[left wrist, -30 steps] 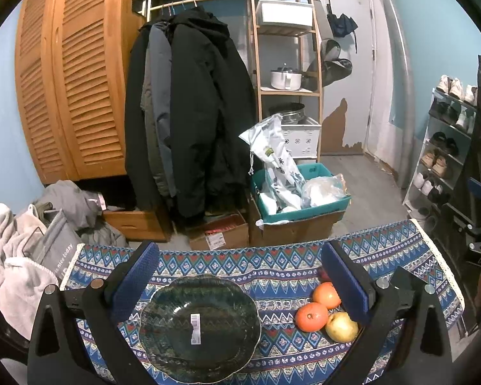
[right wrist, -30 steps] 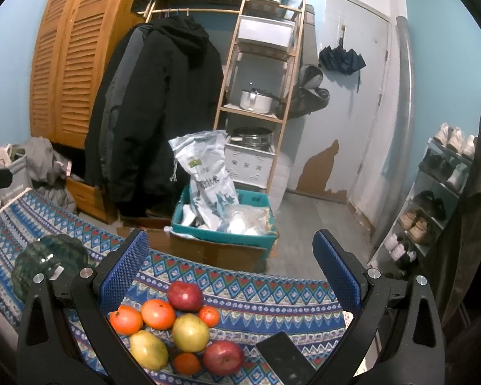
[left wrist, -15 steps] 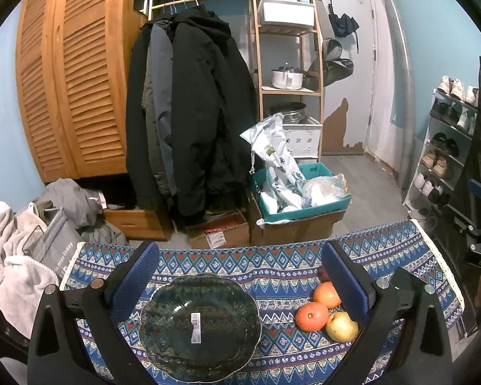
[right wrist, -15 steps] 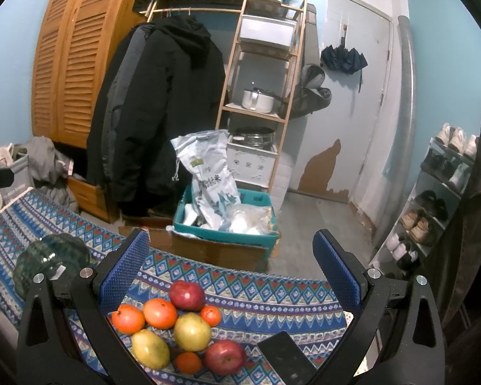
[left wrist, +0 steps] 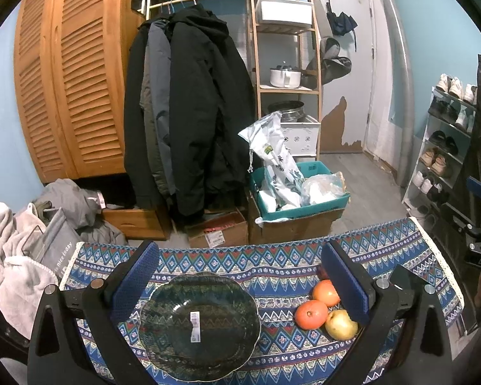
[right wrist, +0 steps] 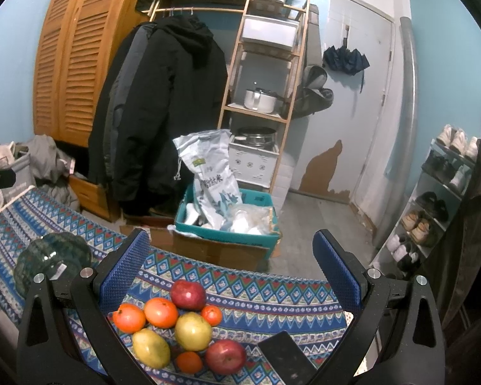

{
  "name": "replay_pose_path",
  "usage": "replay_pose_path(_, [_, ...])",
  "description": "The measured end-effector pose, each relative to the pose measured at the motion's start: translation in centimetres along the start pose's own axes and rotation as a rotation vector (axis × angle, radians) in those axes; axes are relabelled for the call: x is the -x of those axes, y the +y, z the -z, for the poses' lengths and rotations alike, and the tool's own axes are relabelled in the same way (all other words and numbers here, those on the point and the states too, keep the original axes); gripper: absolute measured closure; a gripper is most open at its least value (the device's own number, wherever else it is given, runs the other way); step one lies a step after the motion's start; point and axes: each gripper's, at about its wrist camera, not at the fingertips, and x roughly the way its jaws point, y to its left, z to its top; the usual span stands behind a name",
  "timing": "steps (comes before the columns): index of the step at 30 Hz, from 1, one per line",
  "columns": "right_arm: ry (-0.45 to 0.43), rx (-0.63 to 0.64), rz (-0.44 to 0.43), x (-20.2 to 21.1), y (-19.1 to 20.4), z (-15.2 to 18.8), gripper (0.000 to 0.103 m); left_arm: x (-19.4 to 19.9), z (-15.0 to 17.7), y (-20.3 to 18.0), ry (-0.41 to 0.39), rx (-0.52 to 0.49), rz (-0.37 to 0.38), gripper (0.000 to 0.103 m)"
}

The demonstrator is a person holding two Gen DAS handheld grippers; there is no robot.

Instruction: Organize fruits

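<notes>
Barcode sticker point(left wrist: 194, 326) in glass plate point(left wrist: 163, 301), "nice today" bag point(left wrist: 56, 250)

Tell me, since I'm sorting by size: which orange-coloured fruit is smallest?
The small orange one right of the pile, tucked beside the far red apple; noticeably smaller than the others.

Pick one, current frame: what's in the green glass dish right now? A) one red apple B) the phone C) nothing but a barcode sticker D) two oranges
C: in the left wrist view the green glass dish holds only a barcode sticker, while the fruit pile sits on the patterned cloth.
</notes>
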Motion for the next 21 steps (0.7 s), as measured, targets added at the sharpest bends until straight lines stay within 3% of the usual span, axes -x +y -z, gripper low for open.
replay_pose_path(21, [0.006, 0.001, -0.005, -0.11, 0.35, 0.12, 0.003, 0.09, 0.28, -0.32, 0.001, -0.003, 0.001, 0.001])
